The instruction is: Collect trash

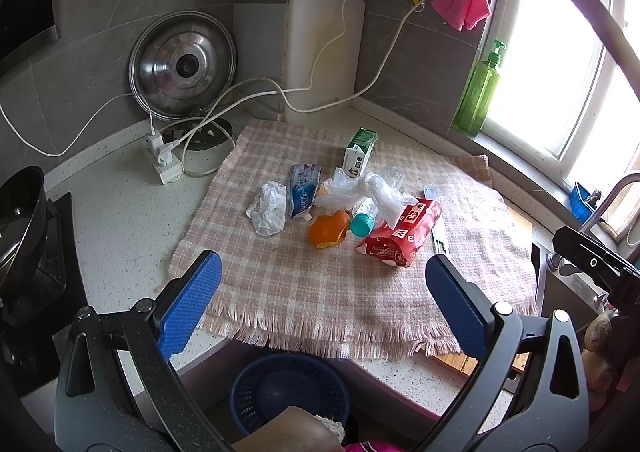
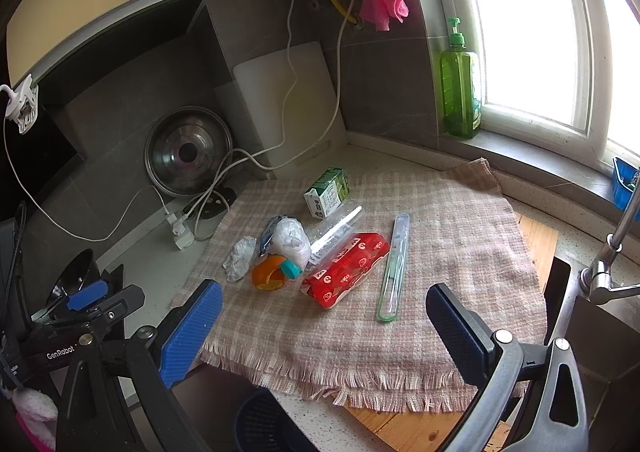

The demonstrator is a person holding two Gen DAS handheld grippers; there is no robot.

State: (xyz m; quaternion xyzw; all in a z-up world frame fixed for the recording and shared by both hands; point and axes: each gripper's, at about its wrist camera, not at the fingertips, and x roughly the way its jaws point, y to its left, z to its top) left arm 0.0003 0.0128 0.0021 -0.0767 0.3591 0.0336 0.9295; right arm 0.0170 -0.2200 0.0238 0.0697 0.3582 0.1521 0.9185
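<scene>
Both tongs, left (image 1: 320, 292) and right (image 2: 320, 316), are held wide and empty above a fringed checked cloth (image 1: 472, 236) on the desk (image 1: 120, 220); trash is clustered mid-cloth: red wrapper (image 1: 400, 236), orange peel (image 1: 326, 233), crumpled tissue (image 1: 269, 208); blue basket (image 1: 288, 388) is seen below the desk edge.

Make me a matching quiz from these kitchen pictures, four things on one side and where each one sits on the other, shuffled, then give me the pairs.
Things:
1. green soap bottle
2. pot lid
3. orange peel
4. blue basket

Places:
A. on the checked cloth, touching the teal bottle cap
B. below the counter's front edge
C. on the window sill
D. leaning against the tiled wall in the corner

Pairs: 1-C, 2-D, 3-A, 4-B
</scene>
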